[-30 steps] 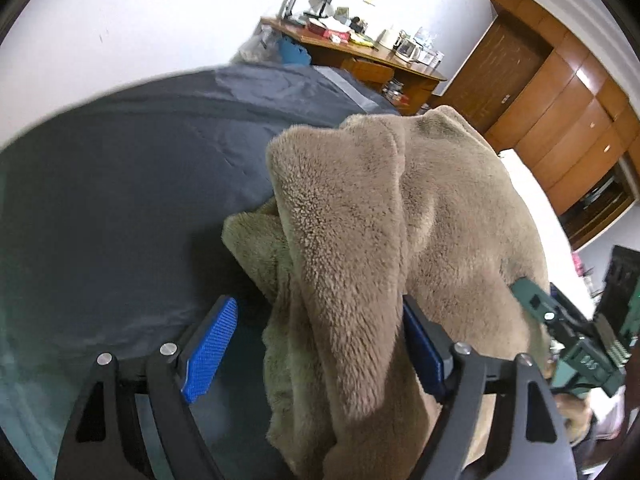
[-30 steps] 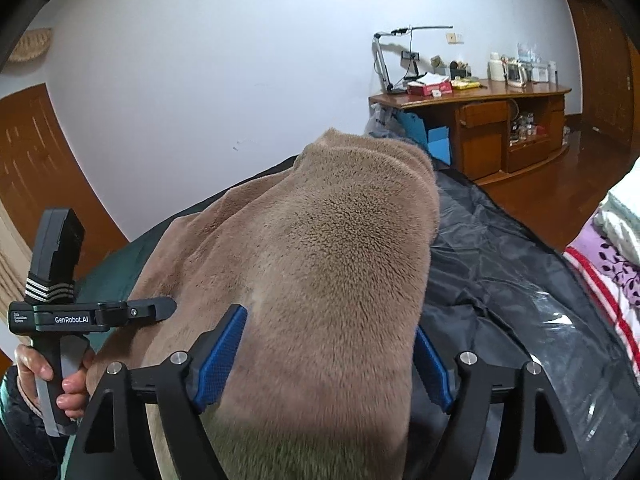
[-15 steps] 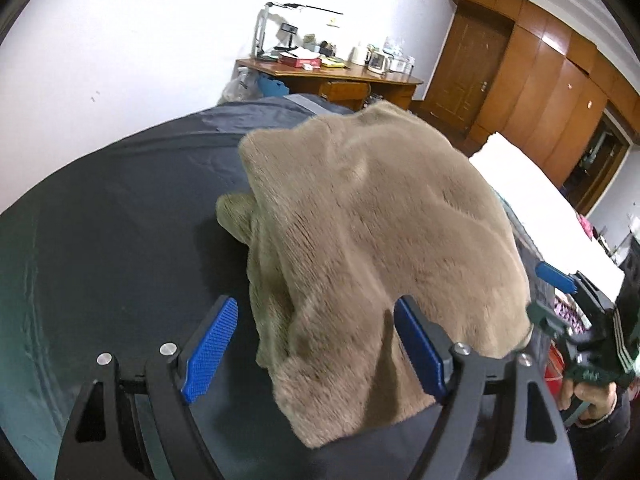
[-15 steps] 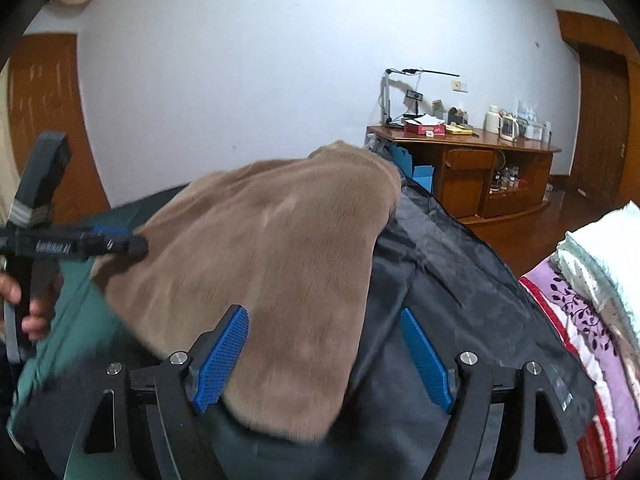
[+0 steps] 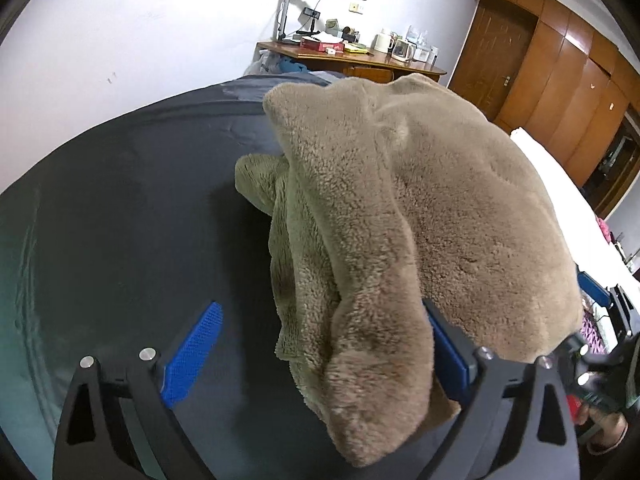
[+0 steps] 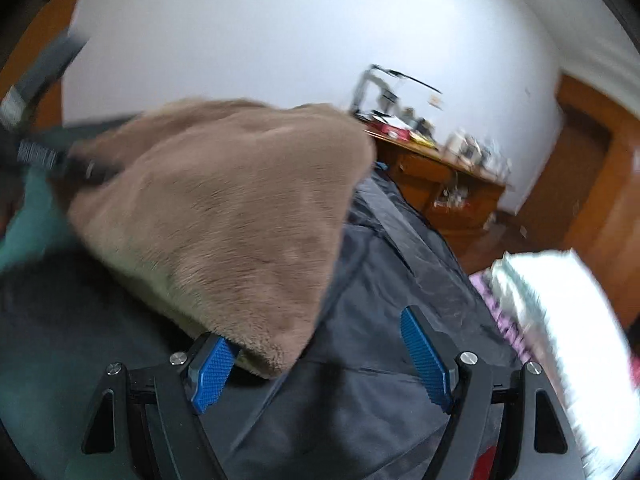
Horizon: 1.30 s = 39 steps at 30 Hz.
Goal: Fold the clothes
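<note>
Change: the right gripper (image 6: pixel 320 364) has pulled back from the fleece garment (image 5: pixel 400 220) since half a second ago, so only the hem corner overlaps its left pad; the left gripper (image 5: pixel 320 356) has closed in, and the folded edge now drapes between its pads
Garment: tan, deep-pile fleece, folded into a thick mound with rounded corners, lying on the dark sheet (image 5: pixel 120 220)
Sheet: smooth, slightly shiny dark grey fabric, creased, beneath and around the garment
Left gripper: jaws apart, nothing clamped; right blue pad partly hidden behind the garment's edge
Right gripper: jaws apart, empty; blue textured pads
Hard to see: right wrist view is motion-blurred; writing on the other tool's bar is unreadable there
Desk (image 5: pixel 352 60): wooden, cluttered, beyond the garment against the white wall
Bedding (image 6: pixel 560 320): white, blurred, right of the garment
</note>
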Available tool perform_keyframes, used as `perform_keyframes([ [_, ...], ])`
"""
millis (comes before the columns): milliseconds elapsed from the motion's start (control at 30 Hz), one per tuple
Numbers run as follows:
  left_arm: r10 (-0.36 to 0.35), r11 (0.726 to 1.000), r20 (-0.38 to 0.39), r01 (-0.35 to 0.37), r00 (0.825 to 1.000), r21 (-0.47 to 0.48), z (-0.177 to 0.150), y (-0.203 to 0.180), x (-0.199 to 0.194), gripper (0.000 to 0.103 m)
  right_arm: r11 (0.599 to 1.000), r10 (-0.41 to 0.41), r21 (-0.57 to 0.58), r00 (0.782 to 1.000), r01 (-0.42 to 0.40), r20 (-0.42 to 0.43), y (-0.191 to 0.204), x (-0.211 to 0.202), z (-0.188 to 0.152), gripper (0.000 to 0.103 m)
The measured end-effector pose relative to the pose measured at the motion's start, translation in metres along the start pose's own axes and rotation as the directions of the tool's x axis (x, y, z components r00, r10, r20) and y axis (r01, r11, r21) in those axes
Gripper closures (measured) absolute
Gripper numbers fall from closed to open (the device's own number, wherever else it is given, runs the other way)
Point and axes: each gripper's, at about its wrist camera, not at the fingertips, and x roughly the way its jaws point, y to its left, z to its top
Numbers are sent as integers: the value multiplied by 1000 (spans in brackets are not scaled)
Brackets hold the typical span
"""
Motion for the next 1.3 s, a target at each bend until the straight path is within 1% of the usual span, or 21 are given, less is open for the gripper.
perform_keyframes([
  [100, 3, 1000, 2, -3, 1000, 30, -1, -4, 3, 6, 996, 7, 93, 1000, -5, -21, -16, 5, -4, 22],
  [233, -6, 999, -4, 6, 1000, 33, -5, -2, 6, 5, 987, 0, 157, 997, 12, -71, -27, 17, -13, 17],
  [333, -25, 1000, -7, 25, 1000, 18, -7, 3, 9, 3, 986, 2, 167, 996, 13, -88, -31, 21, -15, 13],
  [400, -41, 999, -9, 41, 999, -1, -8, 7, 10, 2, 986, 6, 169, 995, 11, -97, -33, 23, -16, 12],
  [500, -67, 997, -12, 67, 998, -31, -10, 13, 11, 2, 986, 42, 167, 994, -25, -98, -33, 19, -17, 12],
  [600, -116, 991, -17, 115, 993, -73, -11, 23, 10, 2, 984, 80, 166, 995, -69, -61, -31, 6, -16, 12],
  [700, -161, 981, -26, 157, 987, -114, -10, 32, 7, 2, 985, 82, 154, 997, -80, -3, -23, -7, -9, 12],
  [767, -166, 979, -25, 162, 986, -122, -9, 36, 2, 2, 986, 78, 144, 996, -82, 34, -18, -14, -4, 12],
  [833, -156, 981, -14, 153, 988, -115, -9, 38, -5, 2, 987, 74, 135, 995, -84, 72, -12, -21, 2, 12],
  [933, -144, 984, -4, 143, 990, -106, -11, 41, -13, 2, 992, 49, 107, 990, -63, 129, -2, -30, 9, 12],
  [1000, -153, 981, -10, 151, 988, -119, -13, 45, -13, 1, 995, 31, 87, 988, -44, 149, 4, -34, 11, 12],
  [1067, -181, 974, -24, 176, 983, -142, -15, 45, -10, 1, 997, 12, 67, 987, -23, 163, 8, -37, 12, 12],
  [1133, -209, 967, -38, 201, 977, -159, -17, 47, -4, 1, 999, -23, 43, 990, 17, 142, 8, -34, 10, 12],
  [1200, -219, 964, -38, 211, 975, -162, -19, 46, -3, 1, 998, -47, 55, 994, 42, 101, 1, -27, 8, 12],
  [1233, -217, 966, -38, 209, 975, -155, -20, 44, -4, 1, 996, -42, 85, 996, 35, 74, -5, -22, 4, 12],
  [1300, -211, 969, -39, 204, 977, -142, -20, 42, -3, 1, 988, -4, 158, 1000, -1, 29, -18, -14, -2, 12],
])
